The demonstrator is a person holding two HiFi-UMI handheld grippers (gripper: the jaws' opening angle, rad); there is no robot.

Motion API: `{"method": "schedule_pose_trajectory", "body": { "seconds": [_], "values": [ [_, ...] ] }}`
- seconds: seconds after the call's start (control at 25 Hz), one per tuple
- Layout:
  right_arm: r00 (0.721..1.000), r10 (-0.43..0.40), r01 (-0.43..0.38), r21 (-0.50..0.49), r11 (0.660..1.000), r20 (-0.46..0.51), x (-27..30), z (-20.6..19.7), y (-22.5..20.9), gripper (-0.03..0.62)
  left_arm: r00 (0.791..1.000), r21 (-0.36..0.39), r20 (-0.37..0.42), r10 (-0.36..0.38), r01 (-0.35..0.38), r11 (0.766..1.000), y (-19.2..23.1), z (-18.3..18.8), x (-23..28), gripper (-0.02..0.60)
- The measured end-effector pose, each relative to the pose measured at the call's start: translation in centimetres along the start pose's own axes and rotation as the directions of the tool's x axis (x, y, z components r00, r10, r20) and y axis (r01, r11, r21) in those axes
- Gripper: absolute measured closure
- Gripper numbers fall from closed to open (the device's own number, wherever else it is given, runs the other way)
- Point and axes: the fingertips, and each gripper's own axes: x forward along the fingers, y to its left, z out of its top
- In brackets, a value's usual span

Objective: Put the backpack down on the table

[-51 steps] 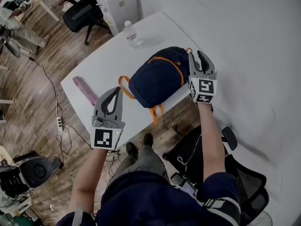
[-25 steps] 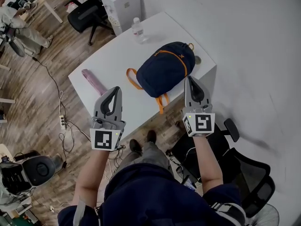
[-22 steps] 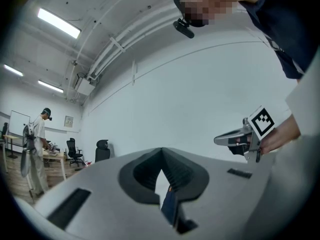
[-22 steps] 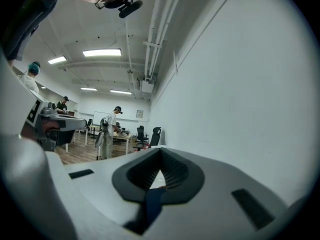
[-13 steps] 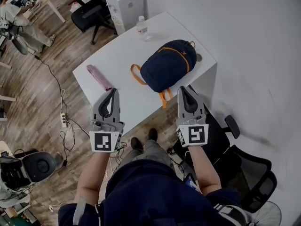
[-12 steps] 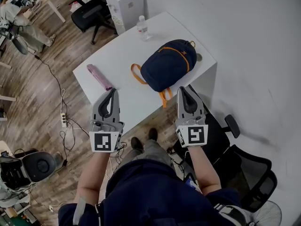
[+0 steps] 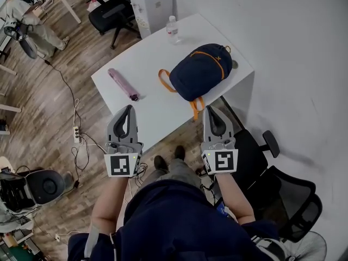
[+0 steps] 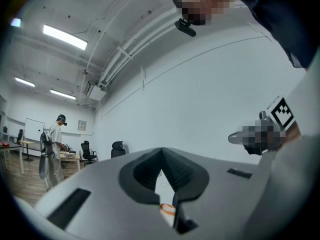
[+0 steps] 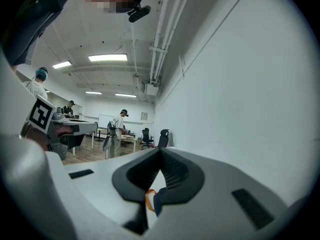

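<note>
On the white worktop [image 7: 152, 94], toward its far right corner, the navy backpack [image 7: 202, 72] lies flat. One orange strap loop [image 7: 163, 78] is spread to its left, and a second strap [image 7: 195, 107] hangs over the near edge. A pink folded object [image 7: 123, 84] lies to the left and a bottle [image 7: 172, 29] stands at the far edge, both apart from the pack.

The left gripper [image 7: 129, 109] and right gripper [image 7: 210, 109] are held level, side by side, on the near side of the worktop. Each has its fingers [image 8: 140, 176] pressed together at the tips and holds nothing. Only a sliver of worktop and orange strap shows through the gap behind the closed tips in each gripper view.

By this evidence the pack is set down and released, so the step in hand is clearing away. To do it well, keep both grippers level and closed. Steer the right one wide of the hanging strap, since a snag there could drag the pack toward the edge.

The backpack lies beyond both grippers: far and to the right of the left one, and almost straight ahead of the right one. The right gripper's tips are near the hanging strap but not touching it.
</note>
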Motion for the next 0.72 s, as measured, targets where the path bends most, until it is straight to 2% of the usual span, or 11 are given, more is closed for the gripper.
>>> {"method": "schedule_pose_trajectory", "body": {
  "seconds": [0.2, 0.72],
  "values": [
    [1.000, 0.008, -0.008, -0.033, 0.999, 0.001, -1.0, 0.1, 1.5, 0.594, 0.999, 0.011, -0.027, 0.027, -0.027, 1.000, 1.1, -0.4, -1.9, 0.578],
    [0.999, 0.033, -0.034, -0.045, 0.998, -0.015, -2.2, -0.1, 3.8, 0.592, 0.995, 0.028, -0.053, 0.081, -0.080, 0.996, 2.7, -1.2, -5.3, 0.578]
  ]
}}
